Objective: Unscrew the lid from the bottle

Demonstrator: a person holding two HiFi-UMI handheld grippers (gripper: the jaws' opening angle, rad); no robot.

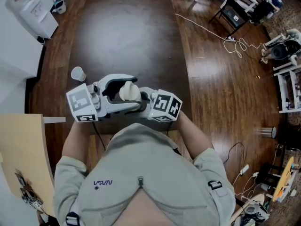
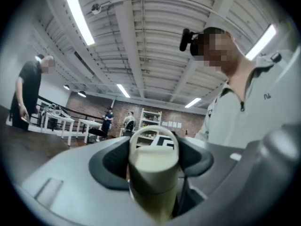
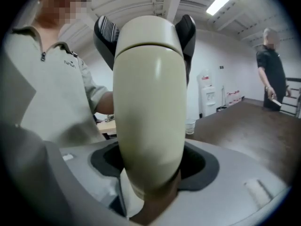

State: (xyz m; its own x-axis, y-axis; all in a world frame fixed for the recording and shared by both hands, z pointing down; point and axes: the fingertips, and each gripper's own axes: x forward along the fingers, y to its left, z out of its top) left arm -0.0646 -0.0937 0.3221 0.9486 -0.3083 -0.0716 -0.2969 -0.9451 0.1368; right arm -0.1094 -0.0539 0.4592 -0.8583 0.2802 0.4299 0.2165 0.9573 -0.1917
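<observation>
While the cream bottle [image 1: 129, 91] hangs above the near edge of the dark tabletop [image 1: 131, 36], the left gripper [image 2: 154, 154] has its fingers clamped on the looped lid [image 2: 154, 167] and the right gripper [image 3: 148, 173] has its fingers clenched around the bottle's body from the opposite end.

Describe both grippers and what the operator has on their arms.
The left gripper and right gripper have smooth light grey shells, with black padding lining the jaws. Each carries a cube of black-and-white square markers. A thin dark cable seems to trail from the left one. The person wears a pale grey short-sleeved shirt; the forearms are bare.
</observation>
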